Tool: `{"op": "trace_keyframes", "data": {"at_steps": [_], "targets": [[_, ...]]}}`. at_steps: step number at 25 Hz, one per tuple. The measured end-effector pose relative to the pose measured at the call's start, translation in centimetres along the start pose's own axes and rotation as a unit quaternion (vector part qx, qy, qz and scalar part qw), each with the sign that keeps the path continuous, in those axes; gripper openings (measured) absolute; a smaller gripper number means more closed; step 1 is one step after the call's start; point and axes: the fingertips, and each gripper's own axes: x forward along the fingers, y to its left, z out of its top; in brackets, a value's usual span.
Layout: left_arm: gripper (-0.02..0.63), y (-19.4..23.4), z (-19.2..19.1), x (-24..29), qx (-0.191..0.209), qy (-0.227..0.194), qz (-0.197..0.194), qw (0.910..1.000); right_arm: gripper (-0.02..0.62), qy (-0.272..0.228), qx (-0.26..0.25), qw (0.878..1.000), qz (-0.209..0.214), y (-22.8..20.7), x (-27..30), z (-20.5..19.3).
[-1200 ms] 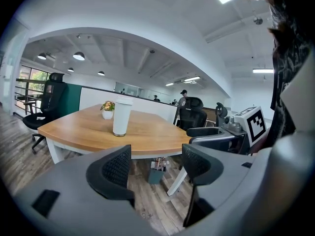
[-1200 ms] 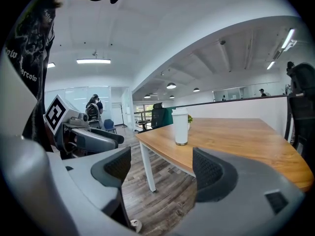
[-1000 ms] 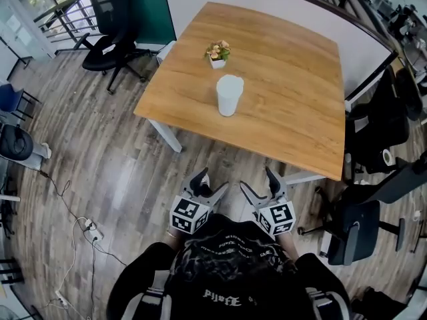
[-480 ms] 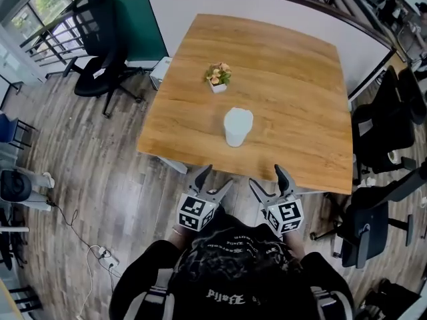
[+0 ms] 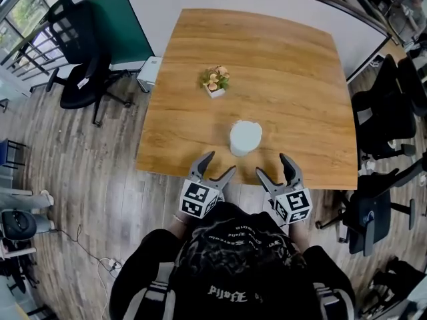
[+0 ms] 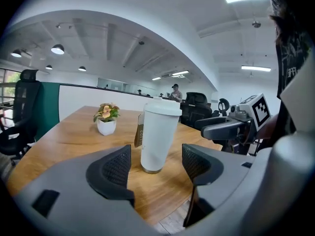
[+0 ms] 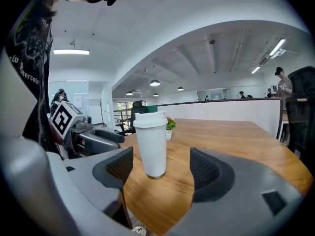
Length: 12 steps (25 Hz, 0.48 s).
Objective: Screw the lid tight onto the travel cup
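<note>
Since a second ago you have walked up to the table [image 5: 293,79]: both grippers, which were over the floor well short of it, are now at its near edge, and the right gripper's jaws have just been closing a little, with nothing between them.

In the head view, the travel cup [image 5: 245,139] stands upright near the table's near edge, with the small flower pot [image 5: 215,81] farther back. The left gripper [image 5: 219,164] and the right gripper [image 5: 273,165] flank the cup from the near side. Both are close to it but not touching.

In the left gripper view, the left gripper [image 6: 156,163] has its pads spread wide and bare. The cup [image 6: 157,136] stands beyond them, framed in the gap, with its lid [image 6: 162,107] sitting on top. Whether the lid is threaded down you cannot tell from here.

In the right gripper view, the right gripper [image 7: 161,168] is also spread, a touch narrower, and holds nothing. The cup [image 7: 151,149] and lid [image 7: 150,119] stand just ahead, with the left gripper [image 7: 93,139] off to one side.

You are on the approach; no grasp is made yet. Next, I judge, one gripper needs to clamp the cup's body to keep it from spinning. The other should take the lid by its rim and turn it. Come in level so you don't tip the cup.
</note>
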Motion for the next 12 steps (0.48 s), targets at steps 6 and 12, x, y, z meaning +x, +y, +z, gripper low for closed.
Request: {"op": "trace_keyframes", "data": {"at_steps": [6, 12], "targets": [[0.351, 0.6, -0.3, 3.2, 0.018, 0.018, -0.056, 0.9981, 0.351, 0.002, 0.003, 1.000, 0.004, -0.9, 1.8, 0.6], [0.388, 0.7, -0.2, 6.3, 0.049, 0.023, -0.088, 0.9946, 0.363, 0.023, -0.012, 0.998, 0.064, -0.8, 2.2, 0.9]]}}
